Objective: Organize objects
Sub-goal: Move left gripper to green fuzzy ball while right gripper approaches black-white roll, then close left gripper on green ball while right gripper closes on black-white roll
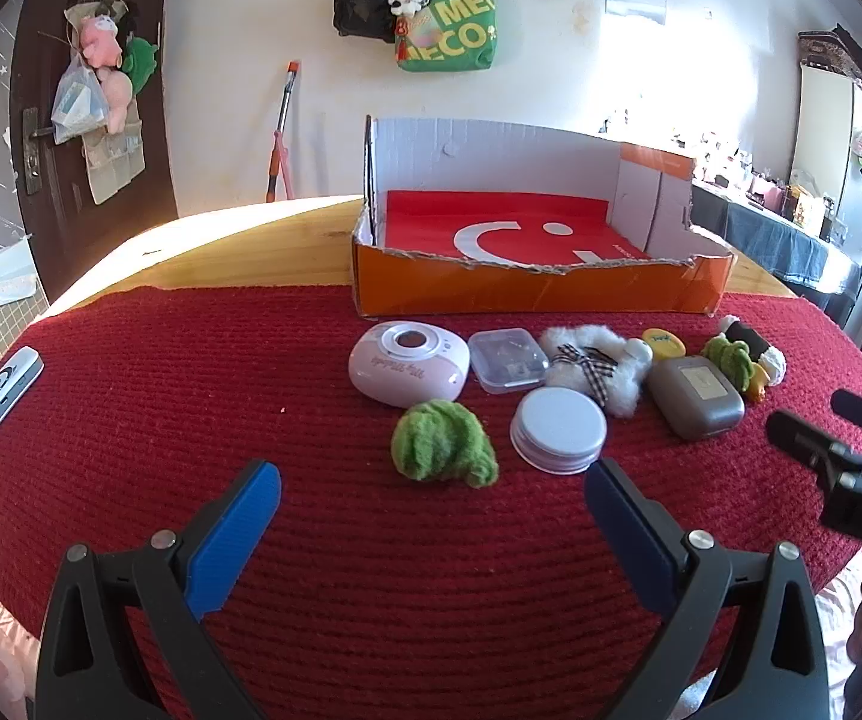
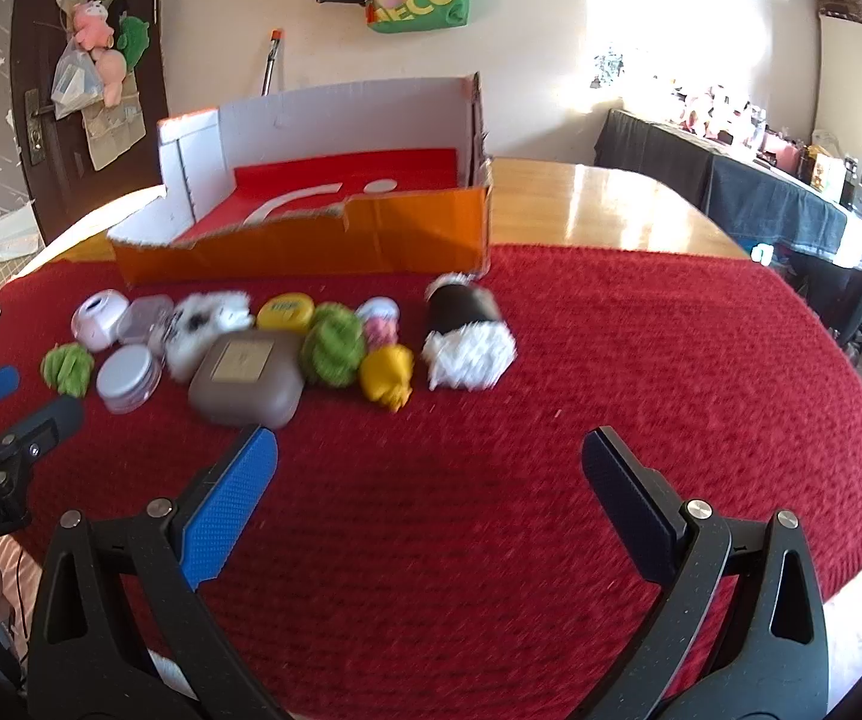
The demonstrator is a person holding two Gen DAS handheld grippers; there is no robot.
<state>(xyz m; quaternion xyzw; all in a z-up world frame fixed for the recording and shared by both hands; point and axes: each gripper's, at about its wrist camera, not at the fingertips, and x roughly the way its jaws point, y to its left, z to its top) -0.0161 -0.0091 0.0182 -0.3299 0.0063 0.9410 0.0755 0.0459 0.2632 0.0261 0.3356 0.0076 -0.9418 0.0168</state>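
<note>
Small objects lie in a loose cluster on the red knitted mat [image 1: 191,420] that covers most of the wooden worktop [image 2: 610,204], just in front of an open orange cardboard box [image 1: 538,288] with a red sheet on its bottom. From the left wrist view, the nearest ones are a green felt ball [image 1: 442,444] and a round metal tin [image 1: 558,429], close beside each other. Behind them are a pink rounded device [image 1: 408,363], a clear plastic case [image 1: 505,359], a white fluffy toy with a checked bow [image 1: 595,366], a yellow round lid [image 1: 663,343] and a grey-brown case [image 1: 694,396]. Further to the right are a second green felt piece [image 2: 332,348], a yellow toy [image 2: 387,378] and a black-and-white plush roll [image 2: 466,336], the last one nearest to the corner of the box. A white and blue flat device [image 1: 3,393] lies well apart at the left edge of the mat. The left tongs [image 1: 433,492] are spread wide and hold nothing, low over the mat just before the green ball and the tin. The right tongs [image 2: 431,462] are also wide and empty, above bare mat, with the grey-brown case just ahead of the left finger. Nothing lies between the tongs and the cluster. The right wrist view is a little blurred.
</note>
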